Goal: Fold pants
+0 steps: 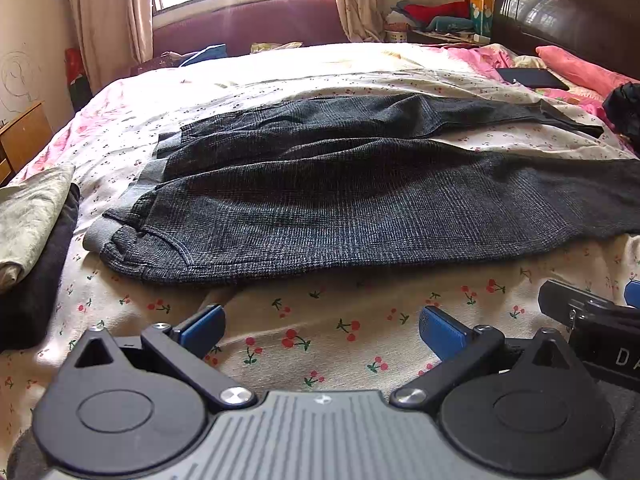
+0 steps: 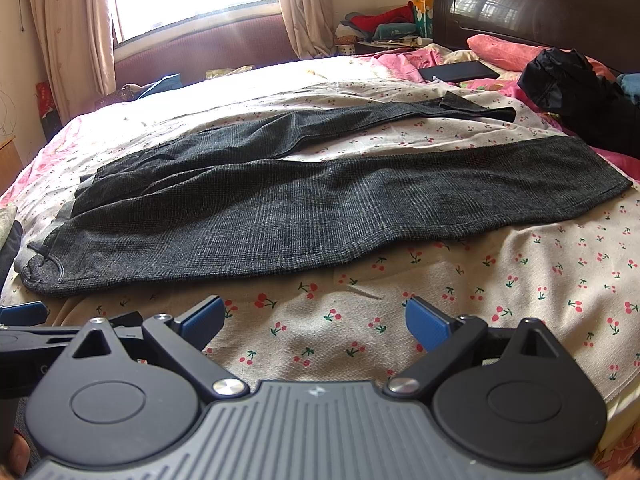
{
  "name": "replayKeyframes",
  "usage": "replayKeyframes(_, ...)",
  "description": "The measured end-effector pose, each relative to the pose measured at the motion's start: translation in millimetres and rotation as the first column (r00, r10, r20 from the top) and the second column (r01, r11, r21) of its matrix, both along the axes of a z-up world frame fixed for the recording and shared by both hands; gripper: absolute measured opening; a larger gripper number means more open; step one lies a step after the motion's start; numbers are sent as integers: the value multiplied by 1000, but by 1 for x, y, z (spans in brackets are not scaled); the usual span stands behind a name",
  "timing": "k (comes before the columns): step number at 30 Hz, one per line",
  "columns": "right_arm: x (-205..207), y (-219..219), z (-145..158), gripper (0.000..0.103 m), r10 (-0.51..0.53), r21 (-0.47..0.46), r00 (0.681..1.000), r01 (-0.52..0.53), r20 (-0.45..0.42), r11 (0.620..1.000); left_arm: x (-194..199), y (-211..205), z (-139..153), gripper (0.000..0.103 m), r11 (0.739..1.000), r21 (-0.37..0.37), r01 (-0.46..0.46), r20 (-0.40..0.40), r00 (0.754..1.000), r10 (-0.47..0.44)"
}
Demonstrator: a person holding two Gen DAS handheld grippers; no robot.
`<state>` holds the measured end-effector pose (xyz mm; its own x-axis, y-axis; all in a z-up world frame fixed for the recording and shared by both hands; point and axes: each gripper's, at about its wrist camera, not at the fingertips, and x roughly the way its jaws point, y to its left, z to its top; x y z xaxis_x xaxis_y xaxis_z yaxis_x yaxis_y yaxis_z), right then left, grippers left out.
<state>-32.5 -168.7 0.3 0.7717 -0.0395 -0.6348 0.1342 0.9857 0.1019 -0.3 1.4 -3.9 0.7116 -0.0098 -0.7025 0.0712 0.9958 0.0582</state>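
Dark grey checked pants [image 1: 320,208] lie spread flat on the cherry-print bed sheet [image 1: 320,344], waistband at the left, two legs running right and slightly apart. They also show in the right wrist view [image 2: 320,208]. My left gripper [image 1: 322,328] is open and empty, hovering over the sheet just in front of the pants' near edge. My right gripper [image 2: 314,318] is open and empty, also short of the near leg. The right gripper's body [image 1: 592,316] shows at the right of the left wrist view.
Folded clothes [image 1: 32,232] are stacked at the bed's left edge. A black garment [image 2: 580,88] and a dark flat tablet-like object [image 2: 460,71] lie near the pink pillow [image 2: 504,50] and headboard at the right. A window with curtains is beyond the bed.
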Motion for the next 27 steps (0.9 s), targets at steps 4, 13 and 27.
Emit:
replayKeyframes(4,0,0,0,96,0,0,1000,0,0,1000,0,0,0,103,1000,-1,0,-2,1000,0)
replayKeyframes(13,1,1,-1,96,2,0,1000,-2,-2,1000,1,0,-1,103,1000,-4,-3,-9,1000,3)
replayKeyframes(27,1,1,-2,96,3,1,1000,-3,-5,1000,2,1,-1,103,1000,-9,-7,-18,1000,7)
